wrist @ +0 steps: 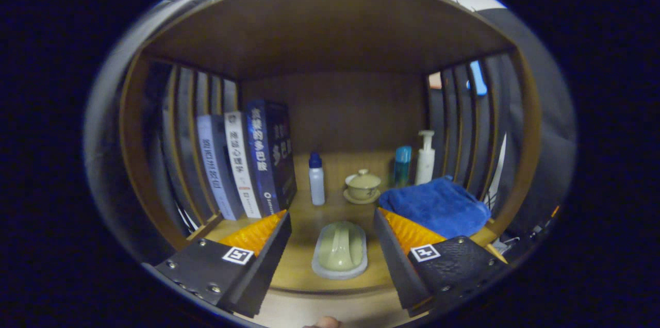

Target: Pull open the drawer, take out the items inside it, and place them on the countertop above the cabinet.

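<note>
shelf items ahead, soap dish (340, 250) between released gripper (330, 238) fingers, books (247, 163), bottle (316, 178), blue towel (438, 207) beyond

Matt brown wood, smooth, on the cabinet shelf (319, 214), its back panel and slatted side walls. Glossy printed paper covers on the upright books (247, 163). Soft, nubby cloth for the folded blue towel (438, 207). Smooth plastic on the small white bottle (316, 179), the teal bottle (402, 164) and the white pump bottle (426, 158). Glazed, faintly shiny ceramic for the lidded cup on its saucer (363, 186). Smooth, pale green plastic-looking dish (340, 249), slightly glossy, between the spread-apart fingers of the gripper (332, 235). Ribbed pads (410, 230) on their inner faces.
</note>
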